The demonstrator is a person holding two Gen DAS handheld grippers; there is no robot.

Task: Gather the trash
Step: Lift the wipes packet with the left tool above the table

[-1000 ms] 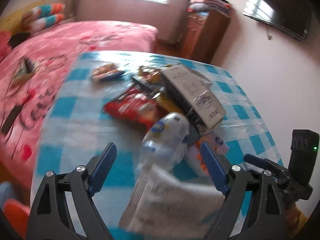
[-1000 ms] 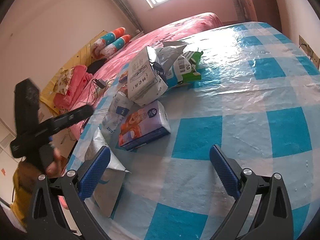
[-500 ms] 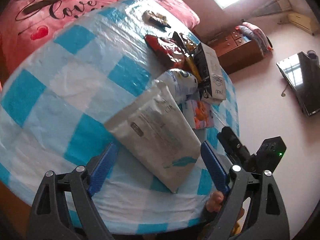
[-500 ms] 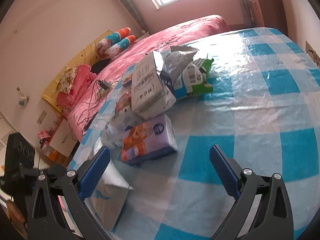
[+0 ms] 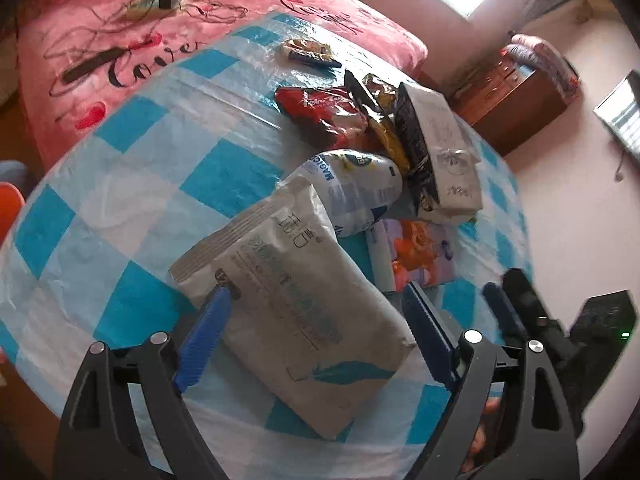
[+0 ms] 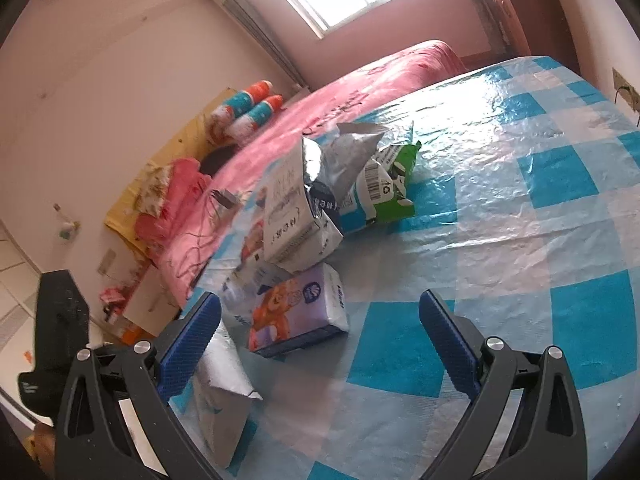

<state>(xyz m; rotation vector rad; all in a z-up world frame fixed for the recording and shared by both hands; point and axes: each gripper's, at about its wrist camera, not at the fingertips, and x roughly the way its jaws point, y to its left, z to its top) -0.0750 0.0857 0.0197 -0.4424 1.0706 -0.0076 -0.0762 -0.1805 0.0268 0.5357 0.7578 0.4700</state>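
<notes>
1. Since a second ago the left gripper (image 5: 316, 332) has tipped down and rolled, so the grey-white pouch (image 5: 296, 304), then only at the bottom edge of its view, now lies between its blue fingers (image 5: 208, 320). The right gripper (image 6: 320, 344) has edged closer to the pile.
2. The pouch lies flat on the blue-checked tablecloth (image 5: 132, 184) at the near edge of the table, its far corner touching the white-and-blue bag (image 5: 356, 188).
3. The left jaws stand wide and grip nothing; one finger overlaps the pouch's near edge, though contact cannot be confirmed. The right jaws are also wide and empty, hovering just short of the tissue pack (image 6: 298, 314).
4. To do the step well, I judge: lower the left jaws astride the pouch's narrow width and close on the body, not a limp corner, so that it does not fold or slip.
5. Writing: the pouch bears large Chinese characters and a blue feather mark, too blurred to read; the white-and-blue bag shows "MAGIC"; the bedspread (image 5: 120, 60) reads "Love".
</notes>
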